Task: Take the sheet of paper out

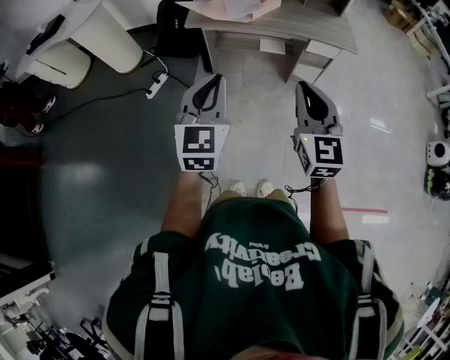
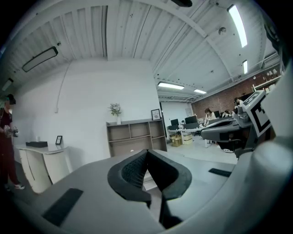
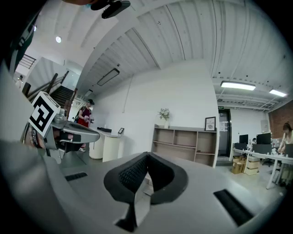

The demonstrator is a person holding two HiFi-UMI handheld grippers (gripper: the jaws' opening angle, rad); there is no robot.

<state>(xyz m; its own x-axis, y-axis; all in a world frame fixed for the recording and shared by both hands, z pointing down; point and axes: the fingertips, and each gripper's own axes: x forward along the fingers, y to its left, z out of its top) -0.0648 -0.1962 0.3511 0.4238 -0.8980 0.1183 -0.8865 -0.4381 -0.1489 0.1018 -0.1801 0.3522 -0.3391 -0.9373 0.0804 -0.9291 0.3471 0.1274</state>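
Observation:
Both grippers are held level in front of the person, pointing at a low wooden shelf unit [image 1: 281, 28]. My left gripper [image 1: 211, 79] is shut, its dark ribbed pads [image 2: 132, 171] meeting with nothing between them. My right gripper [image 1: 304, 86] is likewise shut and holds nothing. The shelf unit [image 2: 135, 137] stands some way ahead in the left gripper view and the same shelf unit [image 3: 185, 146] shows in the right gripper view. Pale, pinkish sheet-like material [image 1: 235, 8] lies on its top at the head view's upper edge; I cannot tell what it is.
A white rounded counter [image 1: 105, 35] stands at the left, with a power strip [image 1: 156, 84] and its cable on the grey floor. A person in dark red [image 3: 85, 116] stands by the counter. Office desks with people [image 2: 210, 119] lie to the right.

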